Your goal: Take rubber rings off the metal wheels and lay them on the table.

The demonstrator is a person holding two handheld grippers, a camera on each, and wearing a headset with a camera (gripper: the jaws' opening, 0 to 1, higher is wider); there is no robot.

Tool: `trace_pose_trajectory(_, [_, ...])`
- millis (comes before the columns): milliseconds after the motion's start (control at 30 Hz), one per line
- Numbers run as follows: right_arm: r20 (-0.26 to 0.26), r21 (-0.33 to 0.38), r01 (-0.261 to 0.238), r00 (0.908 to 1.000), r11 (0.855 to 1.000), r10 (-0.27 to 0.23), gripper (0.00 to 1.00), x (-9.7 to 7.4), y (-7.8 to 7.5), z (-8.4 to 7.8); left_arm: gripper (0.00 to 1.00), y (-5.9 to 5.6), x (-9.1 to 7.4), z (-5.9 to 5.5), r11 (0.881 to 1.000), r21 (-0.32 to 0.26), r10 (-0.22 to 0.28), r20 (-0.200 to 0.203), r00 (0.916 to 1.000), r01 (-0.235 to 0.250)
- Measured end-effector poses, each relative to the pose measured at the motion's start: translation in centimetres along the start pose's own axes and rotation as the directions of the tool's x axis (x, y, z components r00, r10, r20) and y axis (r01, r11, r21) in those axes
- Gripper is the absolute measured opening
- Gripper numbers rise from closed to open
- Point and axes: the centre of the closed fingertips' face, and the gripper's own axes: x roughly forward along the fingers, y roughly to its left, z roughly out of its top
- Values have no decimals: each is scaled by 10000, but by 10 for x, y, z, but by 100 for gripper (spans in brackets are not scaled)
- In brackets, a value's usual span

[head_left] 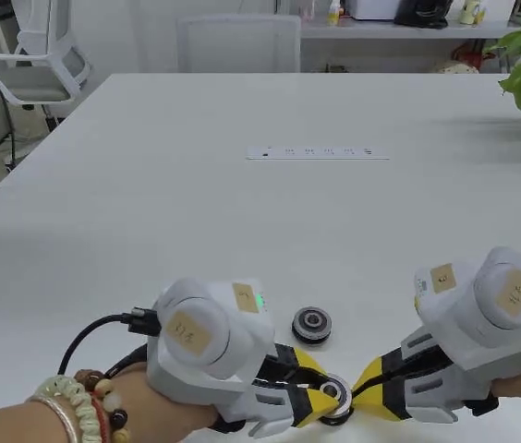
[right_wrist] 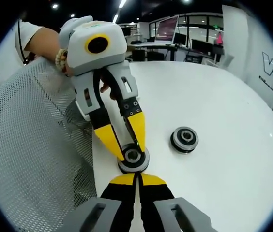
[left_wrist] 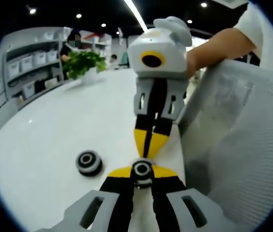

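The left gripper (left_wrist: pixel 142 172) clamps its jaws on a metal wheel (right_wrist: pixel 133 158). The right gripper (right_wrist: pixel 136 178) has its jaws pressed together at the wheel's rim; whether they pinch its rubber ring (right_wrist: pixel 144 164) cannot be told. A second wheel (head_left: pixel 311 324) lies at eleven o'clock from it on the table (head_left: pixel 242 212), dark band on. No ring lies loose, so the task looks barely begun. The head view adds a power strip (head_left: pixel 318 153) at twelve o'clock; the right gripper view adds a mesh chair back (right_wrist: pixel 35 145).

Grippers meet at one wheel (head_left: pixel 337 395)
The left gripper (head_left: pixel 321 399) and right gripper (head_left: pixel 357 391) touch it tip-to-tip; a second wheel (head_left: pixel 312 324) lies just beyond.
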Motion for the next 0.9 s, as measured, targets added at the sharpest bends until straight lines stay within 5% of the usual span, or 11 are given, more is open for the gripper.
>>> trace_pose_trajectory(167, [87,1460,19,10000,9893,-32,0,-2,-4,1,14,1,0,0,10000,-46,27,-2,10000,-27])
trace_pose_trajectory(200, [160,2249,-45,9999,9744,9,0,-3,-4,1,14,1,0,0,10000,-44,26,0,10000,-26])
trace_pose_trajectory(333, [496,3275,-285,9987,9444,130,0,-3,-7,1,14,1,-1,0,10000,-66,39,25,10000,-38])
trace_pose_trajectory(467, [949,4513,-675,9951,8898,274,0,-6,-8,4,14,1,-1,0,9999,-87,52,92,9999,-52])
trace_pose_trajectory(500, [1149,5126,-906,9927,8539,364,0,-8,-8,6,14,2,-1,0,9999,-96,56,93,9999,-55])
trace_pose_trajectory(600, [1828,5822,-1475,9820,7996,481,0,-11,-8,13,14,2,-1,0,9999,-138,84,116,9999,-82])
trace_pose_trajectory(667, [1764,5831,-1391,9834,8004,425,0,-9,-10,8,14,2,-1,0,9999,-142,89,117,9999,-87])
trace_pose_trajectory(767, [1908,6016,-1566,9804,7833,494,0,-10,-9,12,14,2,-1,0,9999,-145,91,118,9999,-89])
trace_pose_trajectory(900, [1816,5798,-1461,9822,8016,477,0,-10,-4,16,14,2,-1,0,9999,-129,98,99,9999,-96])
